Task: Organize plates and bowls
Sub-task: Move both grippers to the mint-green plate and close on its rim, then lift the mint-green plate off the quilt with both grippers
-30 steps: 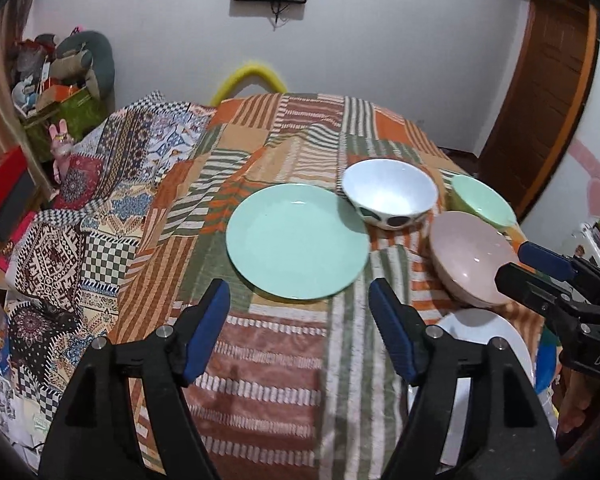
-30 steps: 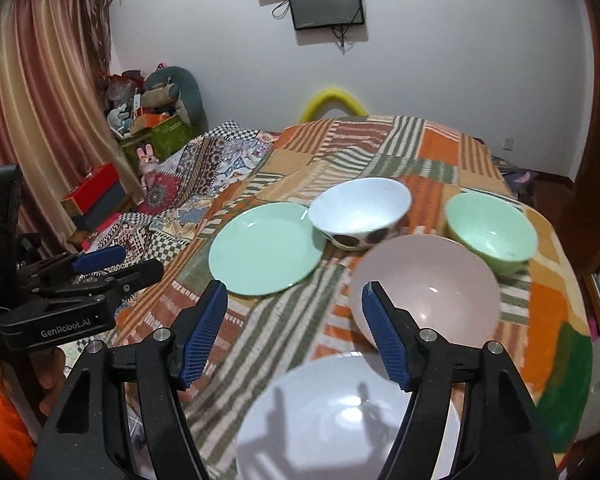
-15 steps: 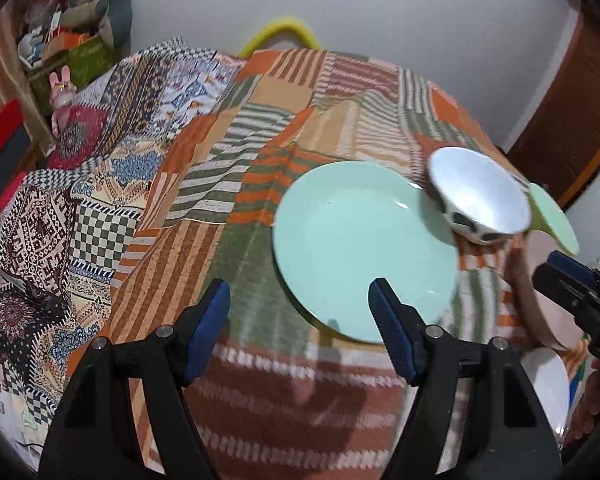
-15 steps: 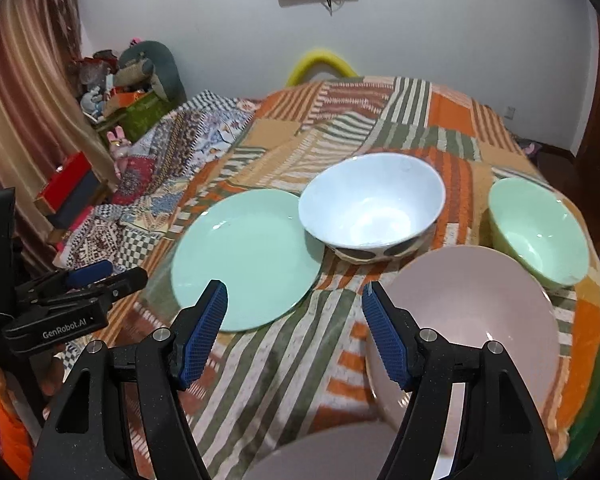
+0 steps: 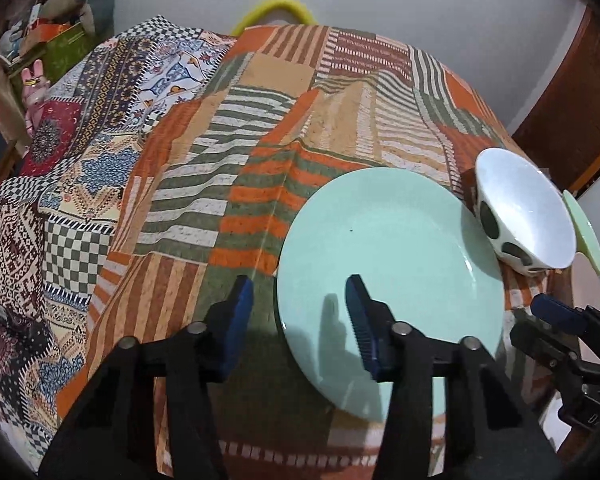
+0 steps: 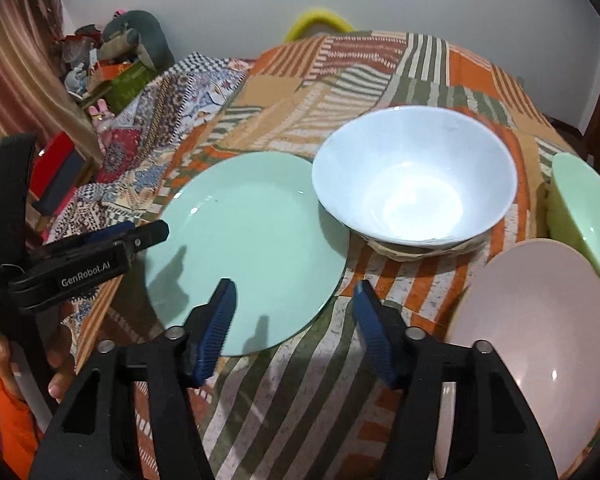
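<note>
A mint green plate (image 5: 392, 256) lies on the patchwork cloth; it also shows in the right wrist view (image 6: 244, 240). My left gripper (image 5: 300, 300) is open, low over the plate's left rim, one finger on each side of the edge. A white bowl with dark spots (image 5: 524, 216) stands right of the plate, seen too in the right wrist view (image 6: 416, 176). My right gripper (image 6: 294, 304) is open and empty, above the plate's near right edge. A pink plate (image 6: 536, 328) and a green bowl (image 6: 584, 208) lie to the right.
The patchwork cloth (image 5: 260, 128) covers the table, with a patterned blanket (image 5: 60, 184) hanging at the left. A white plate's rim (image 6: 446, 432) shows under the pink one. Boxes and soft toys (image 6: 116, 60) stand at the far left. A yellow chair back (image 5: 274, 10) is behind the table.
Both grippers have moved forward and down toward the dishes. The left gripper now straddles the green plate's left rim. Both stay open.
</note>
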Action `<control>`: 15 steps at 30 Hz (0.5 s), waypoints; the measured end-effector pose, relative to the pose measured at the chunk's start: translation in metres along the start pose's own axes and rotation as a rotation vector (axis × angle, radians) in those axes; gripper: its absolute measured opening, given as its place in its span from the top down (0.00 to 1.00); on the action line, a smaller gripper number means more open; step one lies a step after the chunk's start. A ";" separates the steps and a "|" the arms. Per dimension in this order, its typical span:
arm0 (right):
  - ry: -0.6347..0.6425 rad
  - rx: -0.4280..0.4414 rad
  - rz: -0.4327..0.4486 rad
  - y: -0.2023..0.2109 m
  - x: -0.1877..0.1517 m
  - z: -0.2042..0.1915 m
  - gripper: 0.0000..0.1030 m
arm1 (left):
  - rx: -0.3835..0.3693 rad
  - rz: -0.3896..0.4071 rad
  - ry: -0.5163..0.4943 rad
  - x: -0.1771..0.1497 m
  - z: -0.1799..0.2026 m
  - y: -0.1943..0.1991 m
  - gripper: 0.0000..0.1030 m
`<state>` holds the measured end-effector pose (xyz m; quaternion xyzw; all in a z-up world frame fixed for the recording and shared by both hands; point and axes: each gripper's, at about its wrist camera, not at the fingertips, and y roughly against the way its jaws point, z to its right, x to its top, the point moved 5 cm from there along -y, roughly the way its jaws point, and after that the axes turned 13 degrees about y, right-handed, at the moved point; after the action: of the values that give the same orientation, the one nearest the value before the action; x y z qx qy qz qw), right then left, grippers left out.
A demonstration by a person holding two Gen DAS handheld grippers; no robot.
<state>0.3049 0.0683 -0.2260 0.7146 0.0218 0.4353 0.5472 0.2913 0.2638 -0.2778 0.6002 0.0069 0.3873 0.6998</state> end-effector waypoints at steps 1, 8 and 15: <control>-0.004 -0.005 -0.005 -0.003 0.000 0.001 0.52 | 0.000 -0.005 0.000 0.001 0.000 -0.003 0.59; 0.016 -0.078 -0.026 -0.014 0.006 0.009 0.56 | -0.024 -0.039 -0.004 0.001 0.001 -0.018 0.71; 0.021 -0.065 -0.046 -0.021 0.010 0.015 0.57 | -0.029 -0.048 -0.014 -0.006 0.001 -0.013 0.72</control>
<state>0.3300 0.0704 -0.2367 0.6912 0.0298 0.4305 0.5797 0.2940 0.2601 -0.2914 0.5925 0.0109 0.3660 0.7175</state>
